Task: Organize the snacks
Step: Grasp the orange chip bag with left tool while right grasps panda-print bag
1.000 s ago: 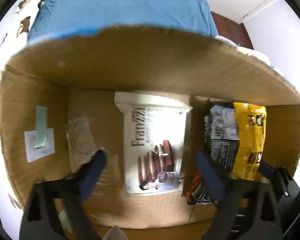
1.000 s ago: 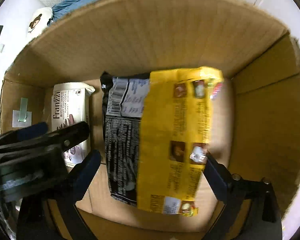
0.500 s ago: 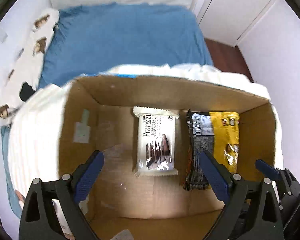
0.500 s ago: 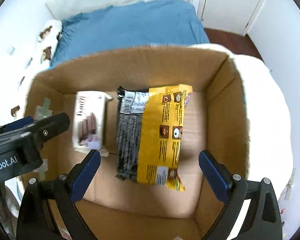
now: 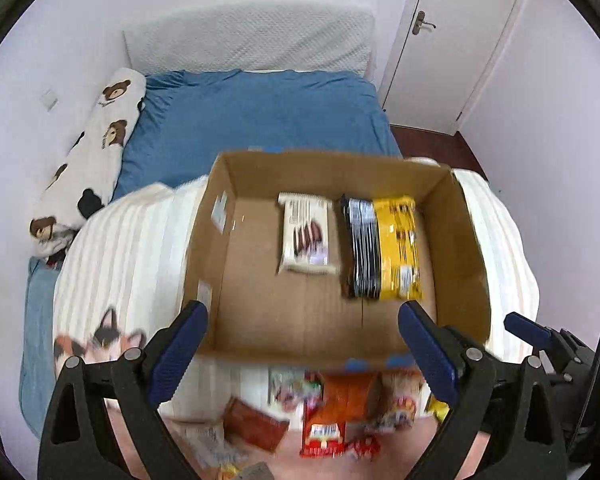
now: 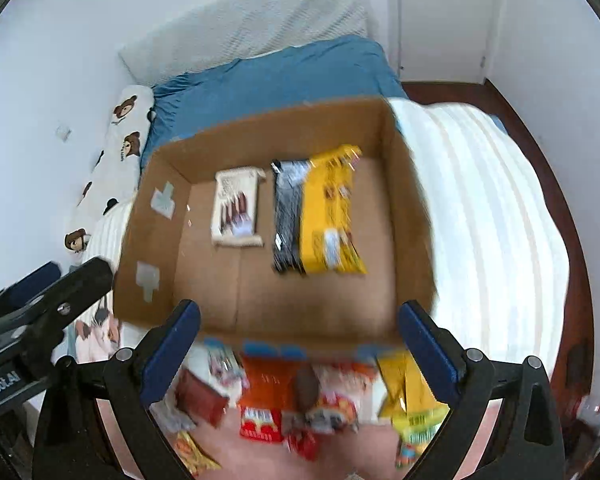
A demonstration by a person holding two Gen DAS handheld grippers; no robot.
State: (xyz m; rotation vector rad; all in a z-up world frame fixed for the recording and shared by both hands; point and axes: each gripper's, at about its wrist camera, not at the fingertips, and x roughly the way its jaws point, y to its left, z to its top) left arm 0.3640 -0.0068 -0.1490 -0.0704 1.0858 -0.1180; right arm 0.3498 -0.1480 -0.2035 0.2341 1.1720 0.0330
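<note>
Bedroom, blue-sheeted bed (image 5: pixel 260 108). Brown cardboard box (image 5: pixel 466 256) holds white cookie pack (image 5: pixel 305 236) left of black-and-yellow snack bag (image 5: pixel 382 248), laid parallel, likely for tidy rows. Loose snack packets (image 6: pixel 300 404) near. Left gripper (image 5: pixel 302 354) and right gripper (image 6: pixel 298 354) both spread, empty.

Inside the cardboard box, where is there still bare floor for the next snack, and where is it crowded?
In the cardboard box, the floor is bare left of the white cookie pack, toward the taped wall, and across the whole near half below it and the black-and-yellow pack. Only narrow strips remain between the packs and beside the right wall. The snack pile outside the near wall is crowded.
</note>
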